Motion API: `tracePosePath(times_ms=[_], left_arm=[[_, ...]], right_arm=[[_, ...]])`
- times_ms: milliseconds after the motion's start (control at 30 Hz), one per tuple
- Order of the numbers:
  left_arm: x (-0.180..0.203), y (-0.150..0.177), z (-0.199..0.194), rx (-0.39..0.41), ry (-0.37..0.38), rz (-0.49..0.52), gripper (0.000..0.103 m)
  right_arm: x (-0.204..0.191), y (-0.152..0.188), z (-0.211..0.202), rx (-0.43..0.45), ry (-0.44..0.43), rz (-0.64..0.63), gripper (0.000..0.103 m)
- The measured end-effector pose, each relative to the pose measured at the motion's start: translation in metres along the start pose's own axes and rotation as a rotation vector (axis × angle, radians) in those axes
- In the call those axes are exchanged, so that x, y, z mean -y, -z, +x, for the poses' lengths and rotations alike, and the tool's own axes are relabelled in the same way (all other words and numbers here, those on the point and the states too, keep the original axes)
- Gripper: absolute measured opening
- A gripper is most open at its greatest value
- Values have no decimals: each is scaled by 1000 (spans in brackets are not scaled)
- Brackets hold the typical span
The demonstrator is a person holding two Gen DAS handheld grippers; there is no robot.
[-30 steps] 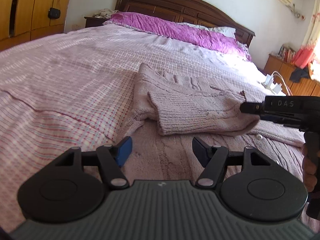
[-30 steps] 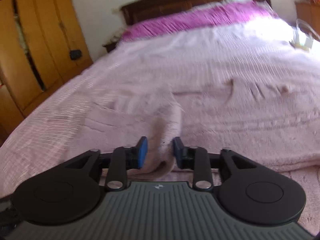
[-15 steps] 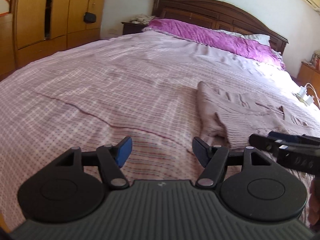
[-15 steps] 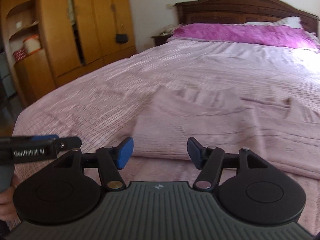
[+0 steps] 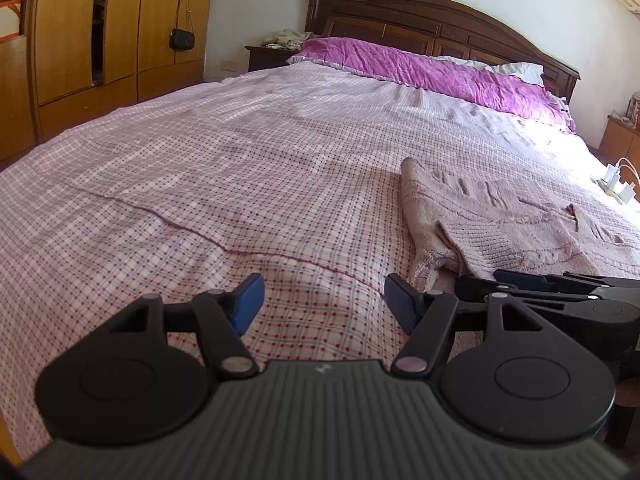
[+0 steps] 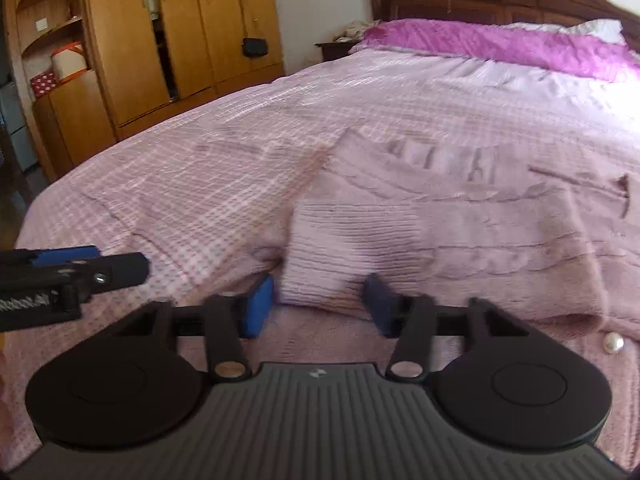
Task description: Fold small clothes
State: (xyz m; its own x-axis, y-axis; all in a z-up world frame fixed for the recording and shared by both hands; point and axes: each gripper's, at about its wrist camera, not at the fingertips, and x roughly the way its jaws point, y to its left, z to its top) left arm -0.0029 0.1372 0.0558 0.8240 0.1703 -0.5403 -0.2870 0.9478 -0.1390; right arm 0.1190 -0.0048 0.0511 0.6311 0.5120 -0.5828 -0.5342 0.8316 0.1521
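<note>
- My left gripper [image 5: 322, 306], black with blue pads on its two fingers, has its jaws spread wide with nothing between them; it hangs over the bare pink-and-white checked bedspread [image 5: 224, 184]
- My right gripper [image 6: 318, 304], same black build with blue pads, also stands open, and its jaws sit either side of the near folded edge of the garment without closing on it
- The thing I am folding, a dusty-pink cable-knit cardigan [image 6: 460, 220], lies flat on the bedspread, on the right half of the bed, with a ribbed sleeve folded across its front
- A round white pearl button [image 6: 613, 343] shows on the cardigan's near edge, just right of my right gripper
- From the left wrist view the cardigan [image 5: 504, 220] lies ahead and to the right, and the right gripper [image 5: 532, 284] shows side-on just beside its near corner
- Far end of the bed: a crumpled purple pillow [image 5: 432, 68] against a dark carved wooden headboard [image 5: 440, 28]
- To the left stands an orange-brown wooden wardrobe [image 6: 192, 32], with a small black handbag [image 6: 255, 47] hanging on it
</note>
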Motion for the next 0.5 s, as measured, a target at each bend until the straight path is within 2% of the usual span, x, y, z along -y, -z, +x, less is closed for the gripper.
tracePosePath(times_ms=[33,100,133,267,400,500], left_arm=[[1,-1,1,2,0,1,68],[2,-2,0,3,1,2,68],[3,-3,0,4,4,2,68],[10,-9,-2,14,25,15,68],[20,-17,-5,41,47,35,68],[29,-25,-6,54,71,49,68]], right_arm=[[3,0,-1,4,0,14,36],[9,-1,-3,8,-2,41,20],[13,-2,-6,14,-10,63,17],[33,-9,-21,51,-115,161,14],[61,-18,-43,96,-152,266,13],[86,-26,-66,152,-148,347,13]])
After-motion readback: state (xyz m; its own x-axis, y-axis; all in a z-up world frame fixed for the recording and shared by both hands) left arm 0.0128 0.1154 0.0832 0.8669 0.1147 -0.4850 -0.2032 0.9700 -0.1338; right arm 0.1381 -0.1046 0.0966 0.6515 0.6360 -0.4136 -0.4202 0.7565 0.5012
